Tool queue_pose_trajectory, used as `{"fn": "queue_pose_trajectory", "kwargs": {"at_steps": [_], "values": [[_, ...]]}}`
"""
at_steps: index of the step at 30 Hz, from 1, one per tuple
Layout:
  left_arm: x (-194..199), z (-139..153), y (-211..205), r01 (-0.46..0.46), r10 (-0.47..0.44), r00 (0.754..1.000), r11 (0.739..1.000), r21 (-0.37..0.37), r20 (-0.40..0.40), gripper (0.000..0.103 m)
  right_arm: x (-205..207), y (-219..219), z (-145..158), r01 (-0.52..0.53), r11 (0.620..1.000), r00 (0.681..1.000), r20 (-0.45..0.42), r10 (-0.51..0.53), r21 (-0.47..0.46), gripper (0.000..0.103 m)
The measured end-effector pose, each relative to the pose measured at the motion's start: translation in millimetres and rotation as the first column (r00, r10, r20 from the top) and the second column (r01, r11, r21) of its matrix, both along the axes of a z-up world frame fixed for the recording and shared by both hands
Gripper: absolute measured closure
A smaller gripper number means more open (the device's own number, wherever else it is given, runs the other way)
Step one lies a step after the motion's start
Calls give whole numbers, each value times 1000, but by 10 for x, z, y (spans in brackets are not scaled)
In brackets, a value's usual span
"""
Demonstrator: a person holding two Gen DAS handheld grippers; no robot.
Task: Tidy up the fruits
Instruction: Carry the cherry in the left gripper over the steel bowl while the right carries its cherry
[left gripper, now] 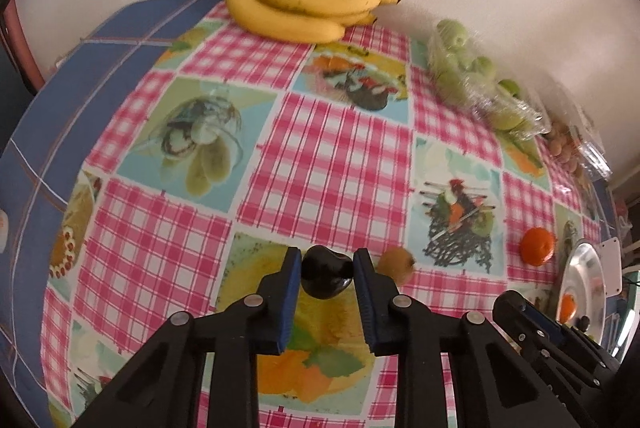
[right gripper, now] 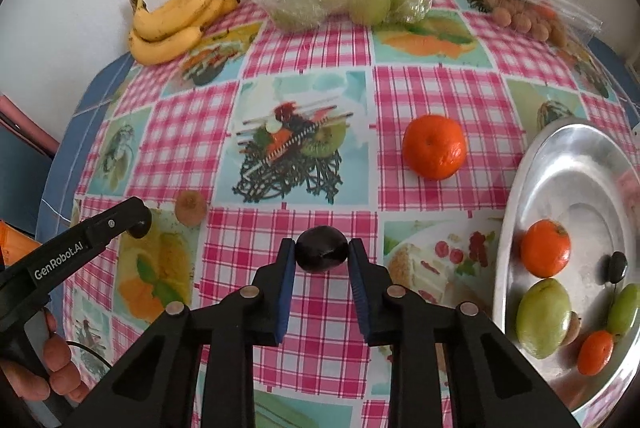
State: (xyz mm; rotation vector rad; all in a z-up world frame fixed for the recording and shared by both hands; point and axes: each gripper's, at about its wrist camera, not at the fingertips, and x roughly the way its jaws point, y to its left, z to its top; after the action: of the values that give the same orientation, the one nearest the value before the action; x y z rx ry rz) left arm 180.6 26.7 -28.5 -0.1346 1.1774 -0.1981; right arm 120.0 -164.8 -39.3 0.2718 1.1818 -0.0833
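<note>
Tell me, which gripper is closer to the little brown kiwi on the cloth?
Left. The left gripper sits right beside the kiwi, clamped on a dark plum. The right gripper, gripping another plum, is farther off, nearer the silver tray.

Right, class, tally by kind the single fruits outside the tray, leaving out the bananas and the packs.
Dark plums: 2
Mandarins: 1
Kiwis: 1
Total: 4
</note>
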Motion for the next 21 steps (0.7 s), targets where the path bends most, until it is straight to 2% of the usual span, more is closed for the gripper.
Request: {"fn": "queue_pose_trajectory", "kwargs": {"at_steps": [12, 21], "values": [[-70, 243, -95, 15, -15, 999, 1000, 12, 30, 75, -57, -27, 205, 2, 1000, 1000, 31, -1, -9, 75], [-171, 386, -438, 64, -64, 996, 998, 13, 60, 75, -120, -215, 243, 39, 999, 999, 26, -39, 2, 75]]}}
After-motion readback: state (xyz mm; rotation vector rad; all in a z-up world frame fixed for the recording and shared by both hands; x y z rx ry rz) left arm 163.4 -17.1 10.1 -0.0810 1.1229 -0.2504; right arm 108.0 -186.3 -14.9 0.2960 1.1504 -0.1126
